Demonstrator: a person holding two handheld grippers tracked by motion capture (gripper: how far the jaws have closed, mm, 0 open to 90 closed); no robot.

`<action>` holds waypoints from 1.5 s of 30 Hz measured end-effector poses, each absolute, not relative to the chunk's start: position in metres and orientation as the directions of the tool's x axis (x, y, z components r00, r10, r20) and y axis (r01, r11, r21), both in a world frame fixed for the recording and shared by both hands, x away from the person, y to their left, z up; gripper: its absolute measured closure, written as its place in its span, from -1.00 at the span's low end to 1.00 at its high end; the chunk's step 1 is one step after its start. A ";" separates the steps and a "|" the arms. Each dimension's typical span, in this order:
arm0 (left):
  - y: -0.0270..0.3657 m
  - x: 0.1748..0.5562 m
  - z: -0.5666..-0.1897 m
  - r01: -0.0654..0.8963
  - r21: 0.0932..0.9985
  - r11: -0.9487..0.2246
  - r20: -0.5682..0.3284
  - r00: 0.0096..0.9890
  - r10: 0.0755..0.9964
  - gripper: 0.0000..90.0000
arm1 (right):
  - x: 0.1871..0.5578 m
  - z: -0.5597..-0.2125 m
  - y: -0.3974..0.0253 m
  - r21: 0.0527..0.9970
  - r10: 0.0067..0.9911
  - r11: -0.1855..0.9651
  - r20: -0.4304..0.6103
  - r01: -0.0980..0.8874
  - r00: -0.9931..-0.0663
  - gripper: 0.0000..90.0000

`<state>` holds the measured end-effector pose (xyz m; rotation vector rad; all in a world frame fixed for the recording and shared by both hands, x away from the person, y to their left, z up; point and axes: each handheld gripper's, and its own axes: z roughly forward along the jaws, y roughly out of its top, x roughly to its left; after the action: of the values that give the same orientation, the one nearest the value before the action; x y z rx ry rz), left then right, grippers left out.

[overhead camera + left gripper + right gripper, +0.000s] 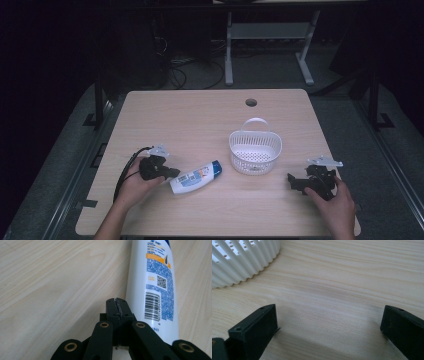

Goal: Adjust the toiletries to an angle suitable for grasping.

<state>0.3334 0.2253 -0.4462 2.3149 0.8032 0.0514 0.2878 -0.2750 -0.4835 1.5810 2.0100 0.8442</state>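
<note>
A white bottle (pixel 194 177) with a blue cap and a printed label lies on its side near the table's front middle. My left gripper (pixel 172 173) rests just left of its base, jaws shut with nothing between them; in the left gripper view the closed tips (pixel 118 307) sit beside the bottle (pixel 152 282), close to it. A white slatted basket (pixel 255 148) with a handle stands right of the bottle. My right gripper (pixel 294 182) sits at the front right, jaws wide open over bare wood (pixel 329 322), with the basket's wall (pixel 242 262) ahead to its left.
The wooden table (pixel 200 120) has a round cable hole (pixel 251 102) near its far edge. Behind the table stand a desk frame and loose cables on a dark floor. A black cable trails from the left gripper toward the front edge.
</note>
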 end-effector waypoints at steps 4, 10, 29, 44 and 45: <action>0.221 0.331 -0.446 0.528 0.612 -0.589 -0.174 0.816 0.551 1.00 | 0.288 -0.484 -0.275 0.699 0.969 0.158 0.026 0.697 -0.246 -0.99; 0.216 0.329 -0.445 0.511 0.599 -0.617 -0.173 0.834 0.523 1.00 | 0.288 -0.484 -0.275 0.699 0.969 0.158 0.026 0.697 -0.246 -0.99; 0.199 0.321 -0.444 0.487 0.582 -0.652 -0.194 0.861 0.470 1.00 | 0.288 -0.484 -0.275 0.699 0.969 0.158 0.026 0.697 -0.246 -0.99; 0.202 0.323 -0.441 0.526 0.559 -0.641 -0.194 0.834 0.516 0.70 | 0.288 -0.484 -0.275 0.700 0.969 0.158 0.026 0.697 -0.246 -0.99; 0.204 0.325 -0.440 0.538 0.560 -0.630 -0.195 0.825 0.531 0.66 | 0.288 -0.484 -0.275 0.699 0.969 0.158 0.026 0.697 -0.246 -0.99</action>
<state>0.3247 0.2044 -0.4403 2.3825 0.7810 -0.0146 0.2878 -0.2751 -0.4836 1.5805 2.0102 0.8440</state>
